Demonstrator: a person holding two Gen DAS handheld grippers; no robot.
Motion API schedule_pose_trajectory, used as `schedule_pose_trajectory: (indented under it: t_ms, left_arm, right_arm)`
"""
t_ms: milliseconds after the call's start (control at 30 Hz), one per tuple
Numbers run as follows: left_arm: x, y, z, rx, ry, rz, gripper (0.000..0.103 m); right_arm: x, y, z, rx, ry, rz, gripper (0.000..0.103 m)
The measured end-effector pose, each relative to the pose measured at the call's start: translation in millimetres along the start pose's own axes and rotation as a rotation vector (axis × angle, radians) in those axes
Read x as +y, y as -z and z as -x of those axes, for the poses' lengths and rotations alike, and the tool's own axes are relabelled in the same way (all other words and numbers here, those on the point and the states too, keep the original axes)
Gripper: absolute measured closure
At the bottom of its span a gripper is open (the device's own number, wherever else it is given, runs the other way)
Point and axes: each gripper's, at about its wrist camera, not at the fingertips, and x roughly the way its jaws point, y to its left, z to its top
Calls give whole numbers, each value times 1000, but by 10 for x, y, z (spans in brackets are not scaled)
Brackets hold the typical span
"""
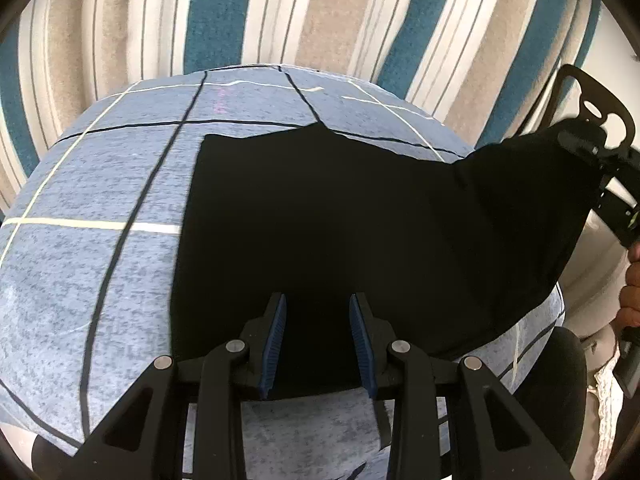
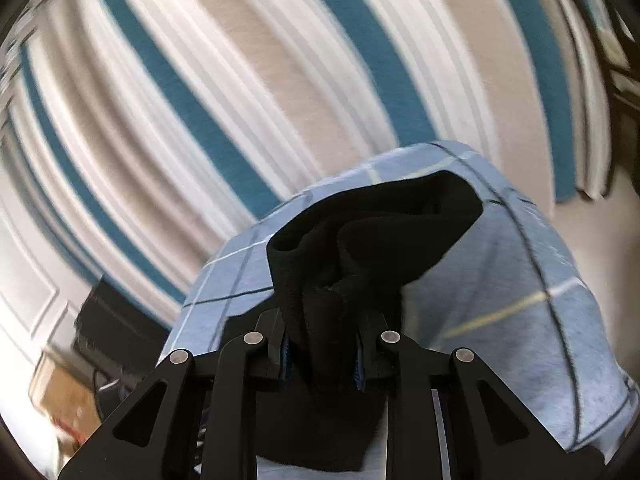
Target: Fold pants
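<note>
Black pants (image 1: 340, 220) lie on a round surface covered in a blue checked cloth (image 1: 100, 260). My left gripper (image 1: 318, 300) sits over their near edge. Its blue pads (image 1: 276, 344) stand apart with black cloth filling the gap, and I cannot see whether they press on it. At the right, my right gripper (image 1: 576, 140) holds one end of the pants raised off the surface. In the right wrist view, the right gripper (image 2: 324, 316) is shut on a bunched fold of the pants (image 2: 372, 232), which hang toward the checked cloth (image 2: 500, 280).
A rug (image 1: 320, 12) striped in teal, beige and white covers the floor beyond the surface. A person's hand (image 1: 632, 276) grips the right tool at the frame edge. A white panelled wall (image 2: 32, 280), a dark object (image 2: 112, 320) and a brown box (image 2: 64, 396) are at the left.
</note>
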Motion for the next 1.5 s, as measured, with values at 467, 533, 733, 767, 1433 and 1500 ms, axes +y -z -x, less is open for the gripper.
schedule_pose_trajectory:
  t_ms: [467,533,733,767,1433,1500]
  left_arm:
    - [307,156,176,-30,-1,91,68]
    - [341,190,199,-35,3,99,68]
    - [387,256,230,-44,15,112,68]
    - [384,273,232,-46,15,113,68]
    - [378,324,285,-45,6,112,68]
    - [387,319,296,-46,5,109,68]
  right_arm:
    - [1122,630,-1011,273,-178,249,81]
    - [1202,884,-1257,367,-187,288,81]
    - [1196,1097,-1407,427,-172,303,81]
    - [1222,1076,-1372,419,-174,307,81]
    - [1206,1157,-1345,474,-222,294,63]
    - [1185,1116,-1258,461,-240,284,63]
